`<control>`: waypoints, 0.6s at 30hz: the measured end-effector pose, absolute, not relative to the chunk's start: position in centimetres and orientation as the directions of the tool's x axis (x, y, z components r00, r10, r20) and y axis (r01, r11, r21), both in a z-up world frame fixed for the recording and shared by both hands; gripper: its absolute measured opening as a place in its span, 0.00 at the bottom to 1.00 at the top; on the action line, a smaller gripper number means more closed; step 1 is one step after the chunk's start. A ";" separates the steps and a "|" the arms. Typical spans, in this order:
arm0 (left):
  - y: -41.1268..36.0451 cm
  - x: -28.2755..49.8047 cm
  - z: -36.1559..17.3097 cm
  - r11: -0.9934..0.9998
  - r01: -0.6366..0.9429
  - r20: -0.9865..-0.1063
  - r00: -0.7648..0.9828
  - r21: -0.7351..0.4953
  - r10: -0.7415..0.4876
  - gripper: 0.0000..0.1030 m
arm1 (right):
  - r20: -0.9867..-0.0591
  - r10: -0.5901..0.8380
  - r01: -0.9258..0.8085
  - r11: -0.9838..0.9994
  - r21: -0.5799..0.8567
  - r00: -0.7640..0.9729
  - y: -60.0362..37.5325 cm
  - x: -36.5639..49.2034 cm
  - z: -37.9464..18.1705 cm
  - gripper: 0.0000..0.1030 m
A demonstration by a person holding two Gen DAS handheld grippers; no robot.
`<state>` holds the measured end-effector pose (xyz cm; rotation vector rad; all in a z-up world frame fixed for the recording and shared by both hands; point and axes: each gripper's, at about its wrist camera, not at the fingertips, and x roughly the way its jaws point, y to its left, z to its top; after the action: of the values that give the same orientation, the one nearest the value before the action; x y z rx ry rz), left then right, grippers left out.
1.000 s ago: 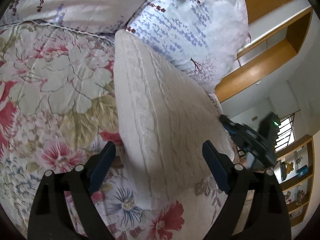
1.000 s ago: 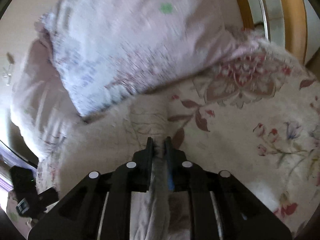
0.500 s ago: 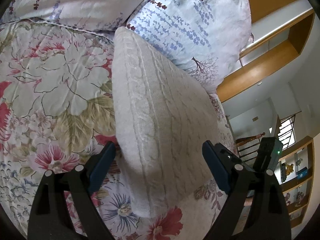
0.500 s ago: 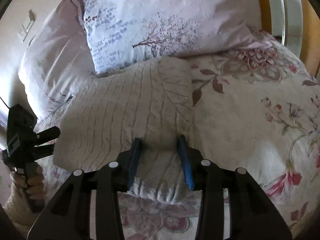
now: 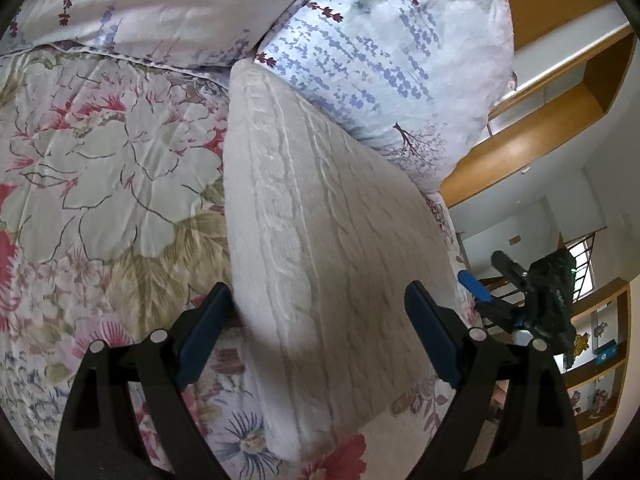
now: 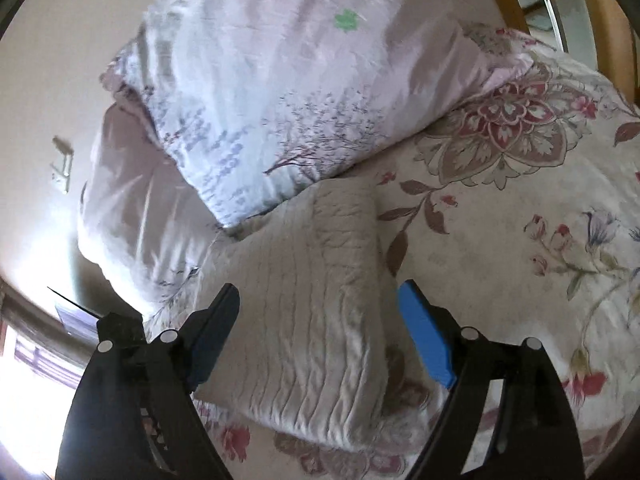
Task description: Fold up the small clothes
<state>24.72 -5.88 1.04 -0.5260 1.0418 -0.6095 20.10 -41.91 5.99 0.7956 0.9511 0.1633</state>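
1. Bed [image 5: 100, 152]: the floral quilt carries everything in view. Two lavender-print pillows [image 5: 392, 60] stand at its head, unchanged over the last second.

2. Knit garment [image 5: 320, 248]: a cream cable-knit piece lying on the bed as a folded oblong, its far end touching the nearer pillow. In the right wrist view the garment [image 6: 304, 312] shows a doubled edge on its right side and some rucking near the front. A second ago a bunch of it was pinched and held up; it now rests flat on the quilt.

3. Right gripper [image 6: 320, 328]: jaws were shut on the fabric a second ago, half apart shortly after, and now stand wide with nothing between them. It hangs over the garment's near end.

4. Left gripper [image 5: 318, 332]: jaws wide apart and empty throughout, straddling the garment's near end without pinching it.

5. Finding: the fold has been laid and released. In my judgement this fold is complete; smoothing or a further fold may remain.
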 end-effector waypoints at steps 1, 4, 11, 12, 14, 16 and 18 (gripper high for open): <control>-5.8 24.9 0.9 0.717 0.206 -0.626 0.369 -0.666 -0.687 0.85 | -0.667 0.461 0.215 0.704 0.676 0.586 -42.1 20.4 5.7 0.81; -5.8 25.5 0.7 0.712 0.200 -0.624 0.364 -0.673 -0.691 0.85 | -0.674 0.467 0.229 0.698 0.678 0.572 -42.1 21.4 4.8 0.81; -7.1 26.4 1.0 0.788 0.244 -0.694 0.376 -0.565 -0.614 0.86 | -0.696 0.469 0.250 0.702 0.667 0.543 -42.1 22.4 3.0 0.81; -7.3 26.4 1.2 0.797 0.252 -0.703 0.377 -0.549 -0.603 0.86 | -0.698 0.470 0.250 0.702 0.667 0.540 -42.1 22.6 2.8 0.81; -8.0 26.7 1.4 0.815 0.268 -0.721 0.381 -0.513 -0.579 0.87 | -0.702 0.474 0.249 0.705 0.664 0.532 -41.9 22.8 2.4 0.81; -8.6 26.8 1.6 0.829 0.280 -0.732 0.389 -0.484 -0.559 0.88 | -0.698 0.478 0.239 0.706 0.666 0.533 -41.7 22.9 2.2 0.81; -9.1 27.0 1.7 0.844 0.292 -0.744 0.400 -0.450 -0.535 0.90 | -0.694 0.483 0.229 0.708 0.668 0.533 -41.6 22.9 2.1 0.81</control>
<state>26.98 -9.14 1.67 -0.2644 1.0354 -0.5308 22.94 -41.61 2.15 0.8040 1.0253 0.1728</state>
